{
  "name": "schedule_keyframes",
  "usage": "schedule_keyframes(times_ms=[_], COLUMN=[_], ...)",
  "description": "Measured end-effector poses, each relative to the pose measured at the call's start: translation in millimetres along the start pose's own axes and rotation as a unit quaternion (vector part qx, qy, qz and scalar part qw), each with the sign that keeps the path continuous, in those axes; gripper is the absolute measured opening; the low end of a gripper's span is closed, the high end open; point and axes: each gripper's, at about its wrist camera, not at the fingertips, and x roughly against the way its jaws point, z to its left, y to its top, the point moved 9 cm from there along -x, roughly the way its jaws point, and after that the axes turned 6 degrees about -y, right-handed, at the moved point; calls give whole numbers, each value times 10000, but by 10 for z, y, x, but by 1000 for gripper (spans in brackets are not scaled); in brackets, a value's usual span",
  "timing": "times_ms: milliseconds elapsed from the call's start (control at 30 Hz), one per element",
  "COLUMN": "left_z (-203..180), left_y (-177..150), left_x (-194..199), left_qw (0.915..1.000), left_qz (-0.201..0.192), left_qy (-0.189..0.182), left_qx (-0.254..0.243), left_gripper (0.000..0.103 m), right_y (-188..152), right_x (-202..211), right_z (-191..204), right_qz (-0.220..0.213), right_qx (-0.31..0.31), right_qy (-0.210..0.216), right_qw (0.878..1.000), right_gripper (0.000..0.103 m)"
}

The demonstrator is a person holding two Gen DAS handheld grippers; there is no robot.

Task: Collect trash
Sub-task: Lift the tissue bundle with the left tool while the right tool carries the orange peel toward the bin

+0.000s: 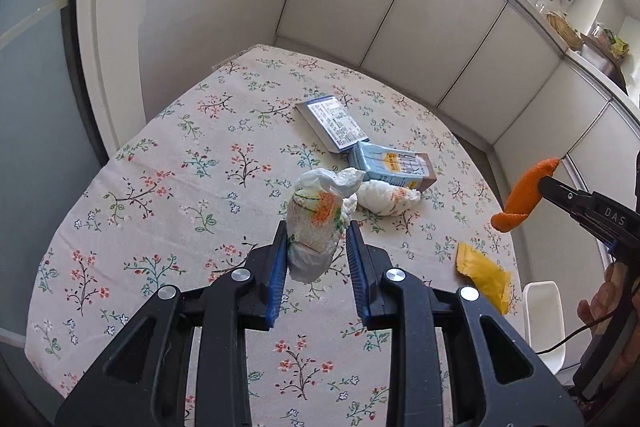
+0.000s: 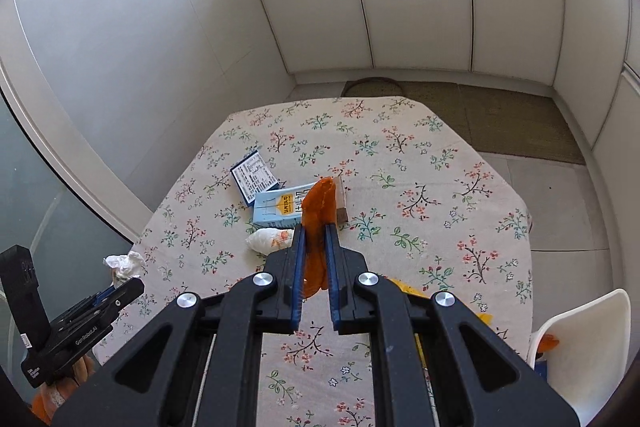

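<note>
The left tool (image 1: pixel 316 239) is pinching a crumpled wad of printed paper (image 1: pixel 318 223) by its middle, above the flowered desk (image 1: pixel 168 195); the right tool (image 2: pixel 315 241) is clamping narrowly on a curl of orange peel (image 2: pixel 318 211), also lifted clear. Both pieces are looking light and soft — the wad is squashing under the pads, while the peel is bending, so mid-body grips are probably suiting them. Beside the pale blue carton (image 1: pixel 390 165), lying flat mid-desk, a second crumpled wad (image 1: pixel 386 197) is waiting, touching its near side; a dark booklet (image 1: pixel 332 123) is lying just beyond, and a yellow wrapper (image 1: pixel 484 275) sits nearer the desk's edge — next to a white bin (image 2: pixel 588 343) that is probably taking the trash.
</note>
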Motion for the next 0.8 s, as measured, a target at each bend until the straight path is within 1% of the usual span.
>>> schedule_keyframes(times_ms=[167,333,533,800], left_z=[-188,-407,-657,-1038], left_y=[124,211,255,268], left_x=[54,93,62,5], left_qw=[9998,9992,9985,9966], left_qz=[-148,-291,-325,-328], left_qy=[-122,-263,-410,-626], left_qx=[-44,-95,-169,-419], left_gripper=[27,27,27,27], right_y=[54,65,63,52], right_x=[290,513,722,972], right_z=[-69,-207,-419,-716], right_qz=[-293,-485,-662,-863], right_qx=[3,-56,-112,-263], right_qy=[9,-27,-170,-352], right_qw=[9996,9988,9976,9953], right_gripper=[10,10,10,10])
